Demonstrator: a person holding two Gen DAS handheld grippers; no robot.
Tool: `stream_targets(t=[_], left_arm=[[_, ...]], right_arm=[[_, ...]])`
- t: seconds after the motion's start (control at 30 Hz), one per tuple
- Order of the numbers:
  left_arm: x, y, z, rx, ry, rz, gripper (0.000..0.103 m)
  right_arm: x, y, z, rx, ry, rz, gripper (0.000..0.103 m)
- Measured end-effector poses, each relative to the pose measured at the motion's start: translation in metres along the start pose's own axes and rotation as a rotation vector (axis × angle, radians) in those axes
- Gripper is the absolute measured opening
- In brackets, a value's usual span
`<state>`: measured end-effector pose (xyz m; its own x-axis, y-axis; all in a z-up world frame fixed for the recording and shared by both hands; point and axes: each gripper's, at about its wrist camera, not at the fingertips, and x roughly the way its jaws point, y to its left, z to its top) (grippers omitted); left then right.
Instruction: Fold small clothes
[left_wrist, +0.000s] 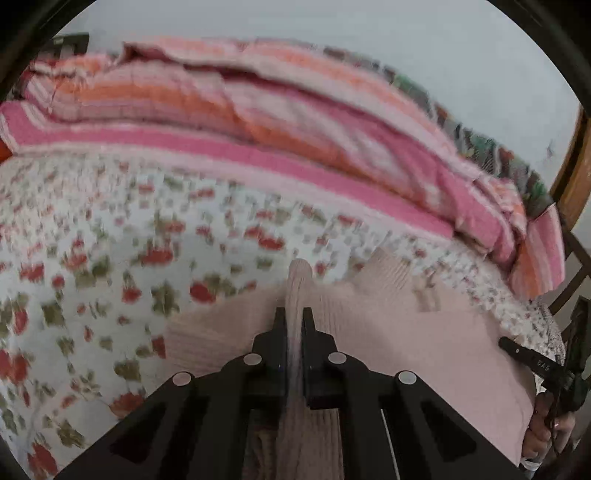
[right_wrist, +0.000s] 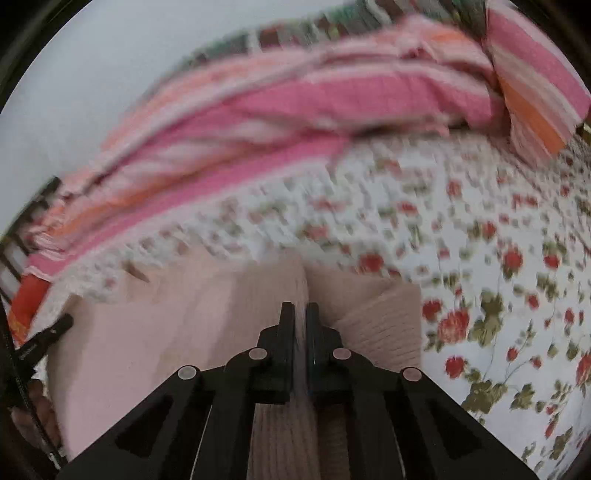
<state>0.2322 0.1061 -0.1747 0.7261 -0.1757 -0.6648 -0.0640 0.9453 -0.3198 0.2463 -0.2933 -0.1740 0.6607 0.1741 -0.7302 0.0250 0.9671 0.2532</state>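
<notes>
A pale pink ribbed knit garment (left_wrist: 424, 350) lies on a floral bedsheet (left_wrist: 92, 240). My left gripper (left_wrist: 294, 314) is shut on a raised fold of the pink garment, which sticks up between its black fingers. In the right wrist view the same pink garment (right_wrist: 166, 332) spreads to the left, and my right gripper (right_wrist: 300, 308) is shut on a pinched ridge of its fabric. The right gripper shows at the right edge of the left wrist view (left_wrist: 532, 363), the left gripper at the left edge of the right wrist view (right_wrist: 44, 338). Both views are motion-blurred.
A pink and orange striped quilt (left_wrist: 277, 122) is heaped along the far side of the bed against a pale wall. A striped pillow (right_wrist: 535, 85) lies at the far right. A wooden frame (left_wrist: 572, 177) stands at the right edge. A hand (left_wrist: 546, 428) holds the other gripper.
</notes>
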Motion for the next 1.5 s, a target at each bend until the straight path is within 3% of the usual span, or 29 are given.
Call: stream_targets(t=[0.17, 0.23, 0.27, 0.33, 0.4, 0.47, 0.7, 1.0, 1.27, 1.5], left_arm=[[-0.006, 0.006, 0.002, -0.008, 0.016, -0.034, 0.011], [-0.010, 0.008, 0.003, -0.004, 0.014, -0.045, 0.012], [-0.015, 0.009, 0.003, 0.002, 0.003, -0.047, 0.013], [-0.023, 0.012, 0.003, 0.011, -0.029, -0.047, 0.024], [-0.032, 0.017, 0.003, 0.009, -0.066, -0.065, 0.051], [-0.043, 0.023, 0.005, 0.000, -0.109, -0.082, 0.060], [-0.055, 0.042, 0.008, -0.031, -0.127, -0.067, 0.060], [-0.064, 0.053, 0.012, -0.036, -0.145, -0.069, 0.060], [-0.065, 0.043, 0.003, 0.043, -0.145, -0.052, 0.060], [-0.073, 0.053, -0.001, 0.019, -0.143, -0.066, 0.060]], right_arm=[[-0.020, 0.015, 0.002, -0.038, -0.024, -0.041, 0.015], [-0.034, 0.029, 0.000, -0.079, -0.054, -0.027, 0.030], [-0.042, 0.042, -0.002, -0.113, -0.068, -0.016, 0.044], [-0.054, 0.070, -0.010, -0.172, -0.077, 0.019, 0.049], [-0.053, 0.094, -0.019, -0.217, -0.036, 0.079, 0.049], [-0.043, 0.115, -0.030, -0.259, 0.014, 0.116, 0.049], [0.011, 0.151, -0.035, -0.341, 0.100, -0.046, 0.049], [0.052, 0.159, -0.005, -0.289, 0.179, -0.118, 0.050], [0.022, 0.159, -0.019, -0.279, 0.135, -0.108, 0.050], [-0.027, 0.168, -0.053, -0.349, 0.100, -0.107, 0.050]])
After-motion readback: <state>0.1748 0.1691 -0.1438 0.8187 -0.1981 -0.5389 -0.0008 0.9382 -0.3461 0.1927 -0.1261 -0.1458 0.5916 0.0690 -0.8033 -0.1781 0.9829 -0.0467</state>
